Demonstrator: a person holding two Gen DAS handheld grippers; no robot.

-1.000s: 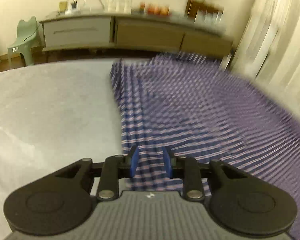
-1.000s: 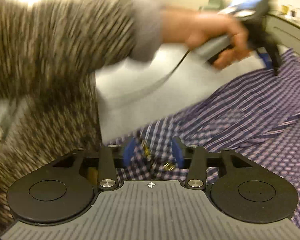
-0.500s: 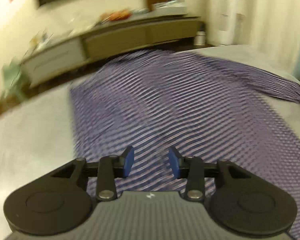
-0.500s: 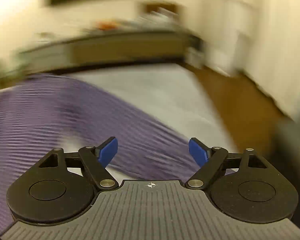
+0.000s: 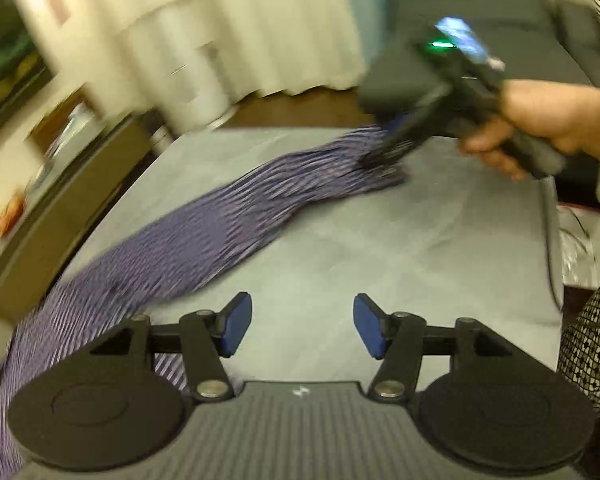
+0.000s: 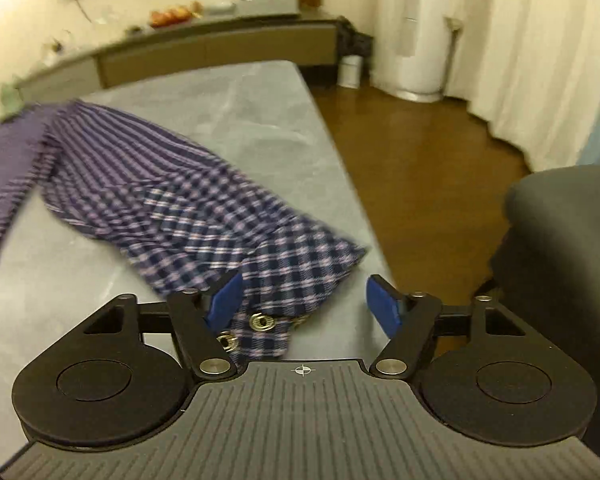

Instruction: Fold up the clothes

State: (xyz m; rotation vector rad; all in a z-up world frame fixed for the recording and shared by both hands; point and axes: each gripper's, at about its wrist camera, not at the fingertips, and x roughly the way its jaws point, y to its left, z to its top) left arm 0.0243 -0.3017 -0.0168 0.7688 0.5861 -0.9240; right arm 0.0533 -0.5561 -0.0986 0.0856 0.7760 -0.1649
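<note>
The checked shirt [image 5: 204, 236] is smeared by motion blur in the left wrist view, its pattern reduced to streaks, and is cut off at the lower left edge. The right gripper [image 5: 384, 156] is blurred there, so its jaws cannot be judged. In the right wrist view, the sleeve cuff [image 6: 260, 332] is partly hidden behind one blue pad [image 6: 224, 300].

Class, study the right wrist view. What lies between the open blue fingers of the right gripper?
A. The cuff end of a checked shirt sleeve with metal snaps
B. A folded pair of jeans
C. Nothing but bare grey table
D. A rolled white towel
A. The right gripper stands open over the grey table, and the checked shirt sleeve ends there in a cuff with metal snaps beside the left finger.
</note>
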